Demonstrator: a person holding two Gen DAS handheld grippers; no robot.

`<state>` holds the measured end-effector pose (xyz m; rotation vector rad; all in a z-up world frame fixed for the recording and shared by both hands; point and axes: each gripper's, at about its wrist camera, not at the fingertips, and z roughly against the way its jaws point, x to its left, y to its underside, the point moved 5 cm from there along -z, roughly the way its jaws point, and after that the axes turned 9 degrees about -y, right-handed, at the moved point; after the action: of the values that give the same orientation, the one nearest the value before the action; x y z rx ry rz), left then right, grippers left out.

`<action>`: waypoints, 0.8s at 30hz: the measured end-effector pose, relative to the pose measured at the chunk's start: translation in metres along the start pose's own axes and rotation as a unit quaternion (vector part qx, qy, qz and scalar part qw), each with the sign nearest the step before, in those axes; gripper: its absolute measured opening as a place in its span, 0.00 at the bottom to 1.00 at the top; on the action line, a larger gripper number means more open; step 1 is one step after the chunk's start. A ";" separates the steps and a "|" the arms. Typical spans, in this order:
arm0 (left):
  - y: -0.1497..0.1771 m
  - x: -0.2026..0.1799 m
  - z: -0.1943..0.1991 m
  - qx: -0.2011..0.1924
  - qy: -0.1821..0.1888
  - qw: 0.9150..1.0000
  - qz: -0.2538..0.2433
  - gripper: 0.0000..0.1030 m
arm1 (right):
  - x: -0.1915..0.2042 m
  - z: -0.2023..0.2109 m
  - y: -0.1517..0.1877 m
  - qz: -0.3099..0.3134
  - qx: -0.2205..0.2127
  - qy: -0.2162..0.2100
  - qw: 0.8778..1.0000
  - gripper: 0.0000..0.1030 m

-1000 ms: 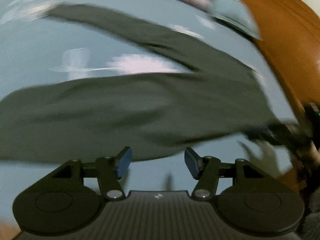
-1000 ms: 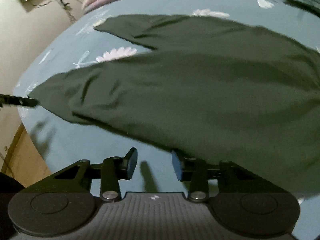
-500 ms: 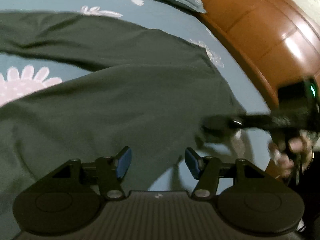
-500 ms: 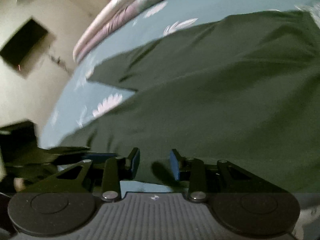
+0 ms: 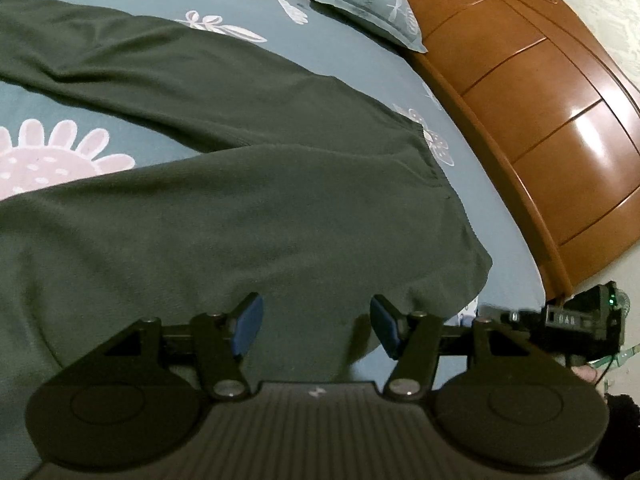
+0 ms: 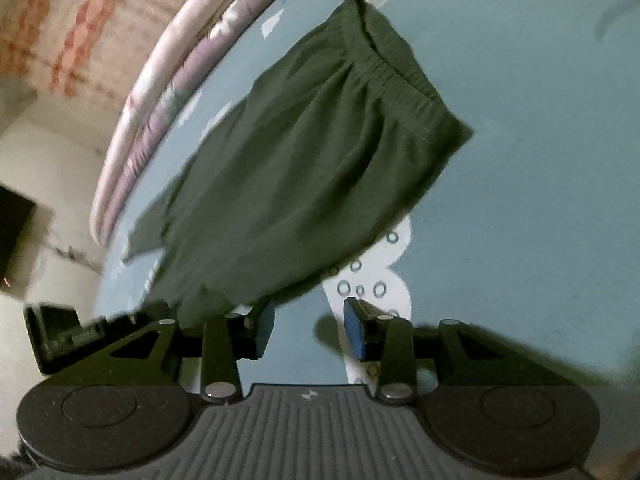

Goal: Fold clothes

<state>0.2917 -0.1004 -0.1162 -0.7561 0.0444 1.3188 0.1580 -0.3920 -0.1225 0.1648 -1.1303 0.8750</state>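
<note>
Dark green trousers [image 5: 248, 208] lie spread on the teal flowered bed sheet [image 5: 492, 216], legs running off to the left. In the left wrist view my left gripper [image 5: 316, 316] stands open just above the cloth near the waist corner, with nothing between its pads. The right gripper's body [image 5: 576, 320] shows at the right edge, off the cloth. The right wrist view is rolled: the trousers [image 6: 304, 160] slant upward, their elastic waistband [image 6: 396, 68] at the upper right. My right gripper [image 6: 310, 322] is over bare sheet beside the trousers' lower edge, jaws opening, nothing between them.
A glossy wooden headboard [image 5: 540, 100] runs along the right of the bed, and a teal pillow [image 5: 368, 0] lies at its far end. Folded pink and lilac quilts [image 6: 160, 92] line the bed's far side. A wall with a dark screen [image 6: 12, 232] stands beyond.
The left view swung along the trousers to the waist end, then held still. The right gripper rolled, drew back from the waist corner onto bare sheet, and its jaws stand wider.
</note>
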 end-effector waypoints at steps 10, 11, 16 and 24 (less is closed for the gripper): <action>-0.001 -0.001 0.000 0.000 -0.005 1.000 -0.003 0.59 | 0.006 -0.038 -0.007 0.014 -0.010 -0.074 0.997 0.56; -0.001 -0.001 -0.001 0.000 -0.004 1.000 -0.003 0.59 | 0.010 -0.044 -0.005 0.016 -0.004 -0.080 0.997 0.56; 0.000 0.001 0.000 0.000 0.001 1.000 -0.002 0.61 | 0.032 -0.080 0.005 0.035 0.025 -0.117 0.992 0.56; 0.000 0.004 -0.001 -0.003 0.012 1.000 0.008 0.62 | 0.038 -0.099 0.004 0.044 0.031 -0.144 0.988 0.44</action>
<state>0.2932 -0.0975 -0.1187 -0.7788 0.0655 1.3266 0.2315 -0.3171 -0.1371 0.3022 -1.3882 0.9882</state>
